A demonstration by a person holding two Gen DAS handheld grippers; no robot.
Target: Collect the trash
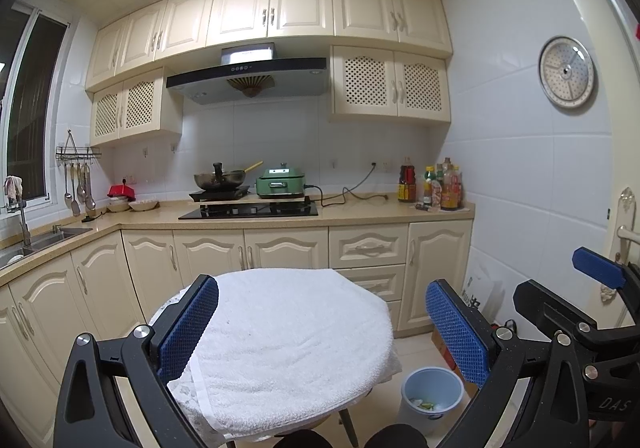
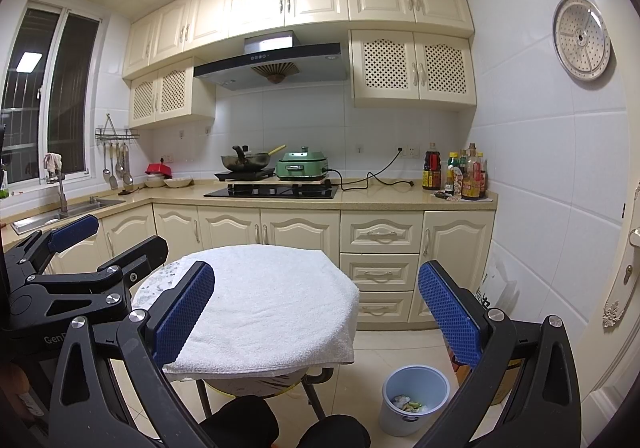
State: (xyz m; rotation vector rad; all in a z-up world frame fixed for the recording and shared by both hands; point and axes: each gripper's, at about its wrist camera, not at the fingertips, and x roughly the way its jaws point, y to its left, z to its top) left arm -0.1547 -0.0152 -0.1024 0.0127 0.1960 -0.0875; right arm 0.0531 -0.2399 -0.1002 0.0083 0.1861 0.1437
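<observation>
- Left wrist view: my left tool [image 1: 322,322] is spread wide with nothing between its two blue pads, held over the round table, which I call the counter [image 1: 176,298]; one white towel [image 1: 288,336] covers it.
- On the floor to the right of the counter stands one light-blue bin [image 1: 431,394]. Inside it lies a small heap of trash [image 1: 426,405], pale and green scraps; I cannot count the pieces.
- My right tool [image 1: 560,280] shows at the right edge, its jaws apart and empty.
- Right wrist view: my right tool [image 2: 316,312] is wide open, gripping nothing, above the towel's near edge.
- The same bin sits low and to the right, near the right finger, with the trash at its bottom.
- My left tool [image 2: 116,234] shows at the left, open too.
- On the far kitchen worktop I see one wok [image 2: 245,160], one green cooker [image 2: 303,165], and a cluster of bottles [image 2: 456,173] in the corner, too crowded to count.
</observation>
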